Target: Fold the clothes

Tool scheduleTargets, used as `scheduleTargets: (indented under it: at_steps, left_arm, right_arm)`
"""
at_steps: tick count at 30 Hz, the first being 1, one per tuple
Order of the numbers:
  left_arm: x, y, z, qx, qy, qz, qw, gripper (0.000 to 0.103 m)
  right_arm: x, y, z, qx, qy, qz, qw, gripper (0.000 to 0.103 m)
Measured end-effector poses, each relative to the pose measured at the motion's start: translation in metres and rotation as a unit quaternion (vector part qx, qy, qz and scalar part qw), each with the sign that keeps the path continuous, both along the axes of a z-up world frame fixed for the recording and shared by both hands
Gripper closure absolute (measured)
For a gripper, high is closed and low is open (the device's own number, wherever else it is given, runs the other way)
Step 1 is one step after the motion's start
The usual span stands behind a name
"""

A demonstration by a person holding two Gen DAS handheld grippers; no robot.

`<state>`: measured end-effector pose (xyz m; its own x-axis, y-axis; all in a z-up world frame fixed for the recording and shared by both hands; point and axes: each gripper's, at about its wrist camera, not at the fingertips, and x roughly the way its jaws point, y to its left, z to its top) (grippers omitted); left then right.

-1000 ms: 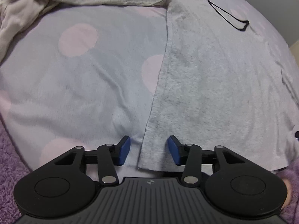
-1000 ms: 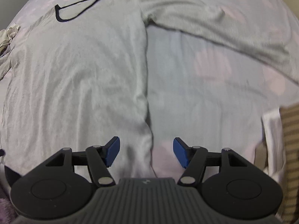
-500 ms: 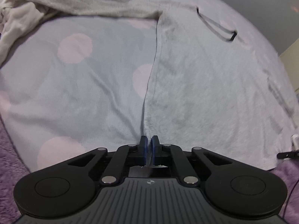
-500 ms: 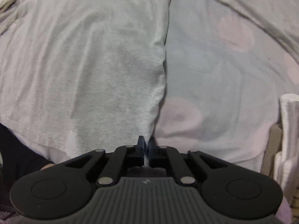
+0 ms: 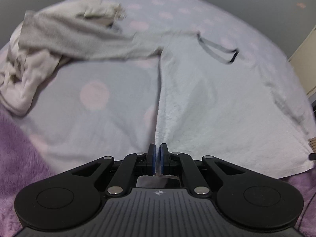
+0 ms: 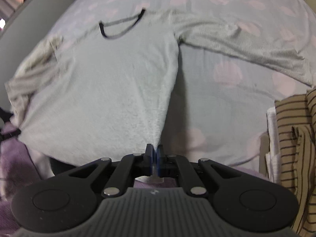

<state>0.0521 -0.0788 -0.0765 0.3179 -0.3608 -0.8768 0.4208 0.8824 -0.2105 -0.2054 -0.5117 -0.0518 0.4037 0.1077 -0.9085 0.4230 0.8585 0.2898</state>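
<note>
Left gripper (image 5: pixel 157 159) and right gripper (image 6: pixel 154 157), open a second ago, now clamped on the near hem corners of the grey shirt (image 5: pixel 207 102), spread on the spotted bed (image 5: pixel 94 92). Hem lifted off the bed; likely start of folding it toward the far collar (image 6: pixel 120 26).

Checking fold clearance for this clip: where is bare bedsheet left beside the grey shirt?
Bare pink-dotted pale blue bedsheet lies between the light grey long-sleeved shirt body and its left sleeve, and beyond the neckline. Another patch sits under the right sleeve. Crowded: crumpled cream garment and tan striped clothes.
</note>
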Motion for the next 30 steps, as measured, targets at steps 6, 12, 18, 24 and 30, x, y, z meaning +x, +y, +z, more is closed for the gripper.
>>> scheduleTargets:
  at_steps: [6, 12, 18, 24, 30]
  left_arm:
    - [0.000, -0.011, -0.048, 0.039, 0.034, 0.015, 0.9985, 0.100]
    - [0.002, -0.015, -0.069, 0.053, 0.058, 0.025, 0.9966, 0.094]
    - [0.001, -0.004, -0.057, 0.044, 0.046, 0.040, 0.9972, 0.060]
    - [0.014, 0.008, -0.025, 0.005, -0.016, 0.068, 0.9976, 0.057]
    - [0.044, 0.031, -0.013, 0.003, -0.065, 0.123, 0.9902, 0.057]
  right_arm:
    - [0.011, 0.004, -0.041, 0.001, 0.020, -0.004, 1.000, 0.099]
    - [0.028, 0.016, -0.052, -0.043, 0.043, 0.026, 0.998, 0.092]
    - [0.028, 0.024, -0.040, -0.110, 0.029, 0.023, 0.993, 0.063]
    - [0.037, 0.030, -0.027, -0.175, -0.038, -0.023, 0.984, 0.052]
    - [0.062, 0.051, -0.037, -0.165, -0.109, -0.058, 0.979, 0.052]
